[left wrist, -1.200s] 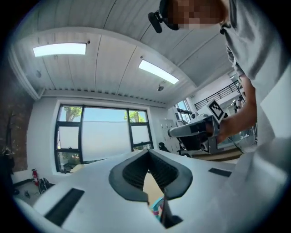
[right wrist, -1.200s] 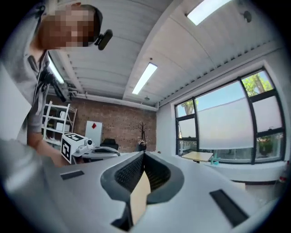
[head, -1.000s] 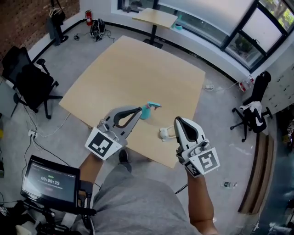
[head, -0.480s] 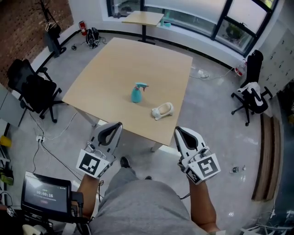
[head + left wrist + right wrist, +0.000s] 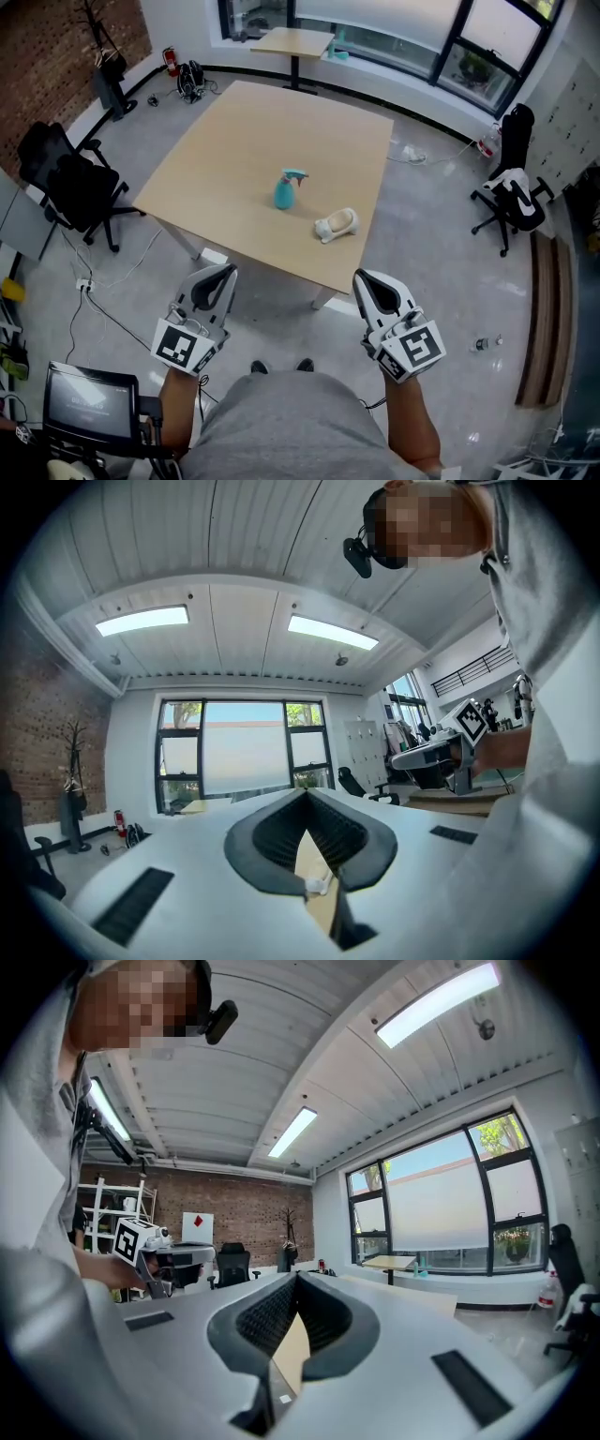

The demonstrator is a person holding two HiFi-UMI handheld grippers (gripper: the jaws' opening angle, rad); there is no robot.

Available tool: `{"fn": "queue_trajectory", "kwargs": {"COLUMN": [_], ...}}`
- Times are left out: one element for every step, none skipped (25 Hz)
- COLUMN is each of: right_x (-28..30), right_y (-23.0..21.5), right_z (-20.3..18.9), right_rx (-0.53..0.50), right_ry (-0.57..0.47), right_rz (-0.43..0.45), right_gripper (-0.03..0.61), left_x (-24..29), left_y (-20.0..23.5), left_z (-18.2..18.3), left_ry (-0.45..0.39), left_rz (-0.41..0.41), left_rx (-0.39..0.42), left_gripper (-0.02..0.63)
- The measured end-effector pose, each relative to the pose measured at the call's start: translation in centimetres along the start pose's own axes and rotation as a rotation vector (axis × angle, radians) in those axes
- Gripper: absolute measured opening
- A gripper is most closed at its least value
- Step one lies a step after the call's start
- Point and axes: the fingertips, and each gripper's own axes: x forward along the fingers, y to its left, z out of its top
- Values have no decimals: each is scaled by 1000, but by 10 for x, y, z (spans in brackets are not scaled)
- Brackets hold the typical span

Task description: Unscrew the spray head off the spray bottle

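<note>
Standing on the counter (image 5: 225, 150), the spray bottle (image 5: 286, 194) is well ahead of both tools, between their lines, its spray head (image 5: 294, 174) on top; the left hand-held gripper (image 5: 221, 273) hovers off the counter's near edge, jaws together on nothing; the right hand-held gripper (image 5: 362, 277) hovers likewise, jaws closed and empty; a white object (image 5: 336, 225) lies ahead of the right one, beside the bottle.
</note>
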Motion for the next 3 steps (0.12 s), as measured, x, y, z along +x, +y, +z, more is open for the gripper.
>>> {"fn": "queue_trajectory", "kwargs": {"right_x": [1, 2, 3], "right_y": [4, 7, 11], "right_z": [0, 0, 0], "right_rx": [-3, -6, -9], "right_ry": [3, 6, 9], "right_rz": [1, 2, 2], "right_gripper": [5, 5, 5], "left_x": [-4, -7, -11], "left_y": [2, 3, 5], "left_z": [0, -1, -2], "left_ry": [0, 1, 2], "left_rz": [0, 0, 0], "left_rx": [-2, -5, -9], "left_gripper": [5, 5, 5]}}
